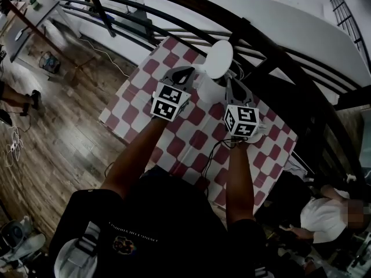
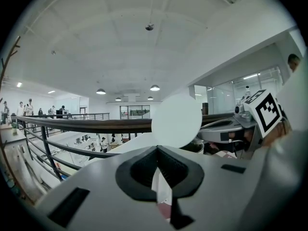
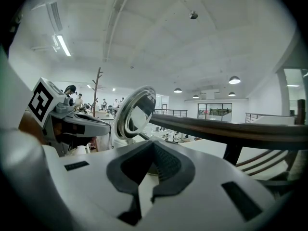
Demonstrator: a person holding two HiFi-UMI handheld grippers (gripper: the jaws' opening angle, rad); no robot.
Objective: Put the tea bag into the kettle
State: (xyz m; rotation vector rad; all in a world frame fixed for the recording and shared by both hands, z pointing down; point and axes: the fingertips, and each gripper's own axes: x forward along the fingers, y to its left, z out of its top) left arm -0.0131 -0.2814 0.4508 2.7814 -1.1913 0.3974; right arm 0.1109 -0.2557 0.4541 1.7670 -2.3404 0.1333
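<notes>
A white kettle (image 1: 207,89) stands on the red-and-white checked table (image 1: 174,149) with its round lid (image 1: 219,58) tipped up. My left gripper (image 1: 188,73) is at the kettle's left and my right gripper (image 1: 234,83) at its right, both close to the body. In the left gripper view the jaws of the left gripper (image 2: 156,148) stand shut just below the lid (image 2: 176,120), with the kettle's dark mouth (image 2: 208,146) to the right. The right gripper (image 3: 154,144) is shut too, and the lid's shiny underside (image 3: 135,112) rises at its left. No tea bag shows clearly in any view.
A dark curved railing (image 1: 278,45) runs just behind the table, with an open drop beyond it. Wooden floor (image 1: 58,132) lies to the left. A black cable (image 1: 213,155) crosses the cloth near me. A person in a white shirt (image 1: 324,213) sits at the lower right.
</notes>
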